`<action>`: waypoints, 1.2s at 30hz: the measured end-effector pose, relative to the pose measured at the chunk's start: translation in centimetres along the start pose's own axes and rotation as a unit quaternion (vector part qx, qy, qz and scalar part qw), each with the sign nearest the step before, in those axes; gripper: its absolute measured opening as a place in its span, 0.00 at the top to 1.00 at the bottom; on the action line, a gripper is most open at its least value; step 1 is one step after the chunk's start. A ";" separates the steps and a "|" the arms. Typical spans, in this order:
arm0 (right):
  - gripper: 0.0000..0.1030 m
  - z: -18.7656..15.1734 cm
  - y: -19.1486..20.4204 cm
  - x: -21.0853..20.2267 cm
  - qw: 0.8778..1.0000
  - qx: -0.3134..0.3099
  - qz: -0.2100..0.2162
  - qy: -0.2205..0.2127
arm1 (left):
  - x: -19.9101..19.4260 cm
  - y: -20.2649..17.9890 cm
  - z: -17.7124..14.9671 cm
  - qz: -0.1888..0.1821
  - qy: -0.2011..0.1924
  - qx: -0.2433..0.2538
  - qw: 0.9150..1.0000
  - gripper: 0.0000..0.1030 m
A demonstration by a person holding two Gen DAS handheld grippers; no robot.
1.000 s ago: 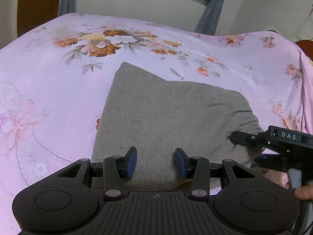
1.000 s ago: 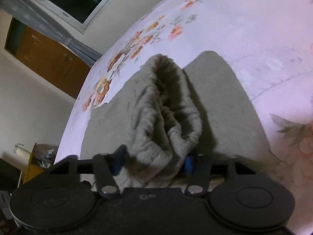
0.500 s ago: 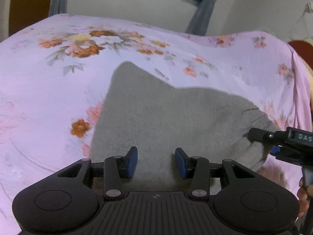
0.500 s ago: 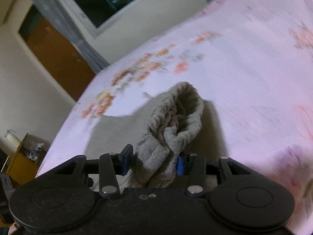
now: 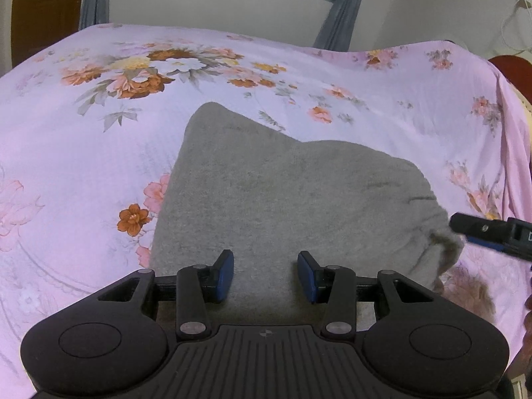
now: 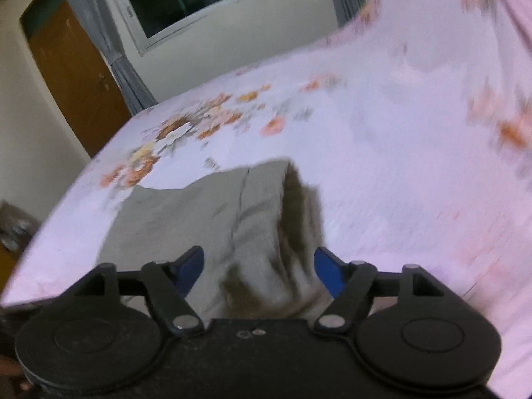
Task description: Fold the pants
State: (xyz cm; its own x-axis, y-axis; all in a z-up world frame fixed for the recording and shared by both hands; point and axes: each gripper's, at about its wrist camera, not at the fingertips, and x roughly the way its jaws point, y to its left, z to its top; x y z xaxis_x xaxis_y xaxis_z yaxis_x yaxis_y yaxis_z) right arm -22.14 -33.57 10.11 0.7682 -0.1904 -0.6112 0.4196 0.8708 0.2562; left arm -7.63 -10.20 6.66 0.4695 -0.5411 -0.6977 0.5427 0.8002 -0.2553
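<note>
On the left, the pink floral sheet [image 5: 83,153] lies bare. The grey pants [image 5: 282,193], folded into a compact pad, rest on the sheet at its middle. The left gripper [image 5: 265,274] hovers over the near edge of the pants, fingers spread, holding nothing. At the right edge of the pants, the bunched waistband sits between the parted fingers of the right gripper [image 6: 259,267], which do not pinch it.
</note>
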 end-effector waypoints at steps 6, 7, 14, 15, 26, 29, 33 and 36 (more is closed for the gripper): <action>0.52 0.9 2.5 0.3 0.997 -0.056 0.042 -0.013 | 0.0 -0.4 0.1 0.003 0.003 0.001 1.000 0.59; 0.55 0.9 3.1 0.7 0.997 -0.068 0.043 -0.010 | 0.0 -0.4 0.1 0.004 0.003 0.001 1.000 0.59; 0.59 -2.8 2.3 3.9 0.991 -0.124 0.008 0.051 | 0.4 -0.6 -0.8 0.004 0.007 0.014 1.000 0.59; 0.59 -3.0 2.1 3.7 0.991 -0.121 0.009 0.049 | 0.4 -0.7 -0.9 0.004 0.006 0.016 1.000 0.59; 0.58 0.6 3.9 3.6 0.992 -0.116 0.044 0.015 | 1.4 -1.7 1.8 0.002 0.006 0.029 1.000 0.59; 0.58 1.6 4.4 4.7 0.992 -0.116 0.047 0.010 | 2.8 -2.0 2.8 0.004 0.011 0.031 0.999 0.59; 0.57 2.2 4.5 6.6 0.992 -0.123 0.031 0.009 | 4.8 -2.0 3.5 0.011 0.018 0.030 0.999 0.59; 0.57 1.6 3.6 8.8 0.992 -0.121 0.021 0.038 | 5.8 -2.2 4.0 0.013 0.018 0.034 0.999 0.59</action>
State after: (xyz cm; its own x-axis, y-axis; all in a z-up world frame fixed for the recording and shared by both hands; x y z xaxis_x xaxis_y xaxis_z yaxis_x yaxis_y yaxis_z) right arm -13.06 -32.82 6.83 0.7402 -0.1247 -0.6607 0.2523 0.9624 0.1010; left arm -3.31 -16.14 5.87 0.4590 -0.5091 -0.7281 0.5767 0.7941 -0.1917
